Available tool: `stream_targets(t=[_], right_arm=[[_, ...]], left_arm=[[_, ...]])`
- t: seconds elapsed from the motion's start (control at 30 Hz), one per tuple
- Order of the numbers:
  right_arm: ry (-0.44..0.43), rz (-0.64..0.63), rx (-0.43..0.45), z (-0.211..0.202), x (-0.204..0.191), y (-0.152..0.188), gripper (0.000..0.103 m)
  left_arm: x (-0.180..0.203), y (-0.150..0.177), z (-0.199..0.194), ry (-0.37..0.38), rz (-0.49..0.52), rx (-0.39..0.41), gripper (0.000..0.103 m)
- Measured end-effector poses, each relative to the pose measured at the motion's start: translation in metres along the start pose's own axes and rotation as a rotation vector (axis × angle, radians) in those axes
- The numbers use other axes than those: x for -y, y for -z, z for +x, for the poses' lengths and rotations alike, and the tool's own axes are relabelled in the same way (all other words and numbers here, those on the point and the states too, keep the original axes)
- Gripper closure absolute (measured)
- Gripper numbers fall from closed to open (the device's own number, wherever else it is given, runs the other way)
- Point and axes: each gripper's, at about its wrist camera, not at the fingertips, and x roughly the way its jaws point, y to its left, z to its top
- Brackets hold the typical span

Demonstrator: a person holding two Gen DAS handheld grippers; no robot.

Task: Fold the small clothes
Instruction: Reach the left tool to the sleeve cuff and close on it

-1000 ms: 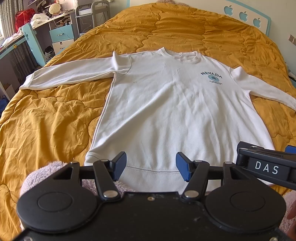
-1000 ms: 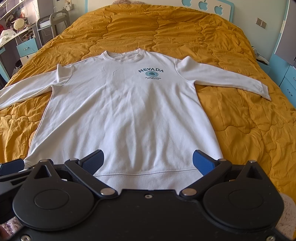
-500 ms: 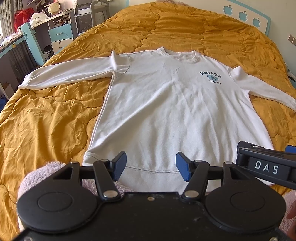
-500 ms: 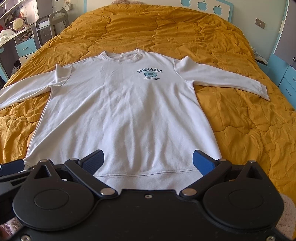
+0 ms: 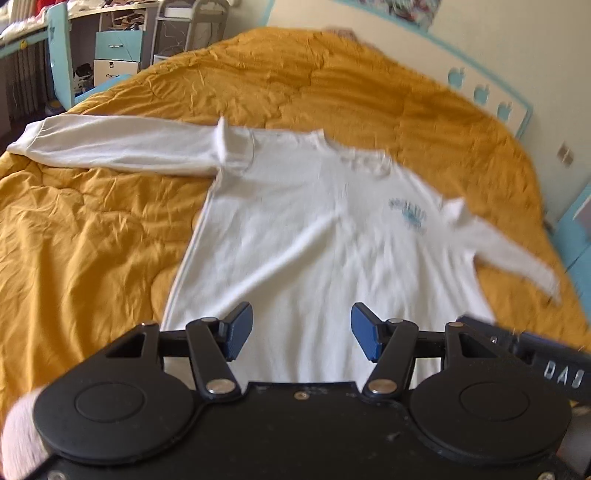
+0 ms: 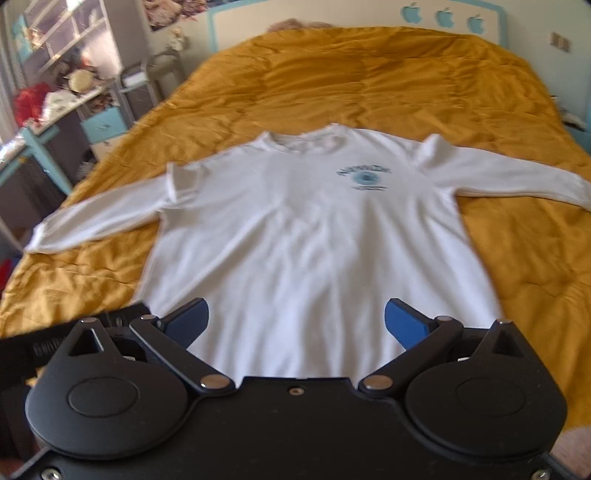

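Note:
A white long-sleeved sweatshirt (image 5: 317,236) with a small blue chest print lies flat, face up, on the bed, both sleeves spread out; it also shows in the right wrist view (image 6: 314,236). My left gripper (image 5: 301,330) is open and empty, hovering over the sweatshirt's lower left part. My right gripper (image 6: 295,323) is open wide and empty, over the lower middle of the sweatshirt. Part of the right gripper's body (image 5: 546,362) shows at the right of the left wrist view. The hem is hidden behind both grippers.
The mustard-yellow quilt (image 6: 369,85) covers the whole bed. A white headboard with blue apples (image 6: 443,16) stands at the far end. Desk, shelves and blue drawers (image 6: 99,125) line the left side. A blue cabinet (image 5: 576,236) stands at the right.
Both grippers have moved forward over the sweatshirt, so the hem has dropped out of view. The left view has swung rightwards, the right view leftwards. Both jaws stay open.

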Motion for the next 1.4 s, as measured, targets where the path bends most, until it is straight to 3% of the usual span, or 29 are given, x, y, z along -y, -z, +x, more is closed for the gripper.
stream_targets(t=[0.13, 0.23, 0.3, 0.4, 0.47, 0.53, 0.6, 0.77, 0.87, 1.2, 1.23, 1.27, 1.4], right_arm=[[-0.048, -0.018, 0.036, 0.022, -0.02, -0.021, 0.0], [-0.133, -0.059, 0.048, 0.044, -0.038, -0.039, 0.0], [-0.148, -0.106, 0.08, 0.056, -0.053, -0.046, 0.0], [-0.163, -0.184, 0.166, 0.07, -0.074, -0.05, 0.0], [-0.193, -0.21, 0.199, 0.079, -0.08, -0.05, 0.0], [-0.211, -0.204, 0.191, 0.093, -0.083, -0.053, 0.0], [-0.218, -0.181, 0.17, 0.105, -0.082, -0.052, 0.0], [-0.199, -0.152, 0.094, 0.132, -0.081, -0.044, 0.0], [-0.175, -0.154, 0.055, 0.146, -0.083, -0.04, 0.0], [-0.165, -0.177, -0.003, 0.161, -0.094, -0.028, 0.0], [-0.163, -0.173, -0.007, 0.162, -0.093, -0.028, 0.0], [-0.159, -0.169, -0.007, 0.161, -0.092, -0.029, 0.0], [-0.153, -0.165, 0.01, 0.155, -0.088, -0.032, 0.0]], left_arm=[[-0.044, -0.036, -0.004, 0.004, -0.062, 0.147, 0.041], [-0.092, -0.064, -0.004, 0.011, -0.113, 0.239, 0.041], [-0.136, -0.079, 0.004, 0.096, -0.228, 0.261, 0.041], [-0.2, -0.094, 0.021, 0.119, -0.447, 0.289, 0.041], [-0.243, -0.098, 0.032, 0.044, -0.541, 0.382, 0.041], [-0.279, -0.105, 0.039, -0.079, -0.598, 0.469, 0.041], [-0.313, -0.114, 0.049, -0.159, -0.656, 0.501, 0.042], [-0.384, -0.122, 0.077, -0.106, -0.89, 0.531, 0.043], [-0.402, -0.117, 0.088, -0.126, -0.964, 0.572, 0.043], [-0.408, -0.128, 0.093, -0.102, -0.99, 0.711, 0.054], [-0.408, -0.13, 0.093, -0.104, -0.977, 0.71, 0.068], [-0.408, -0.129, 0.092, -0.108, -0.961, 0.706, 0.102], [-0.416, -0.127, 0.094, -0.098, -0.979, 0.68, 0.101]])
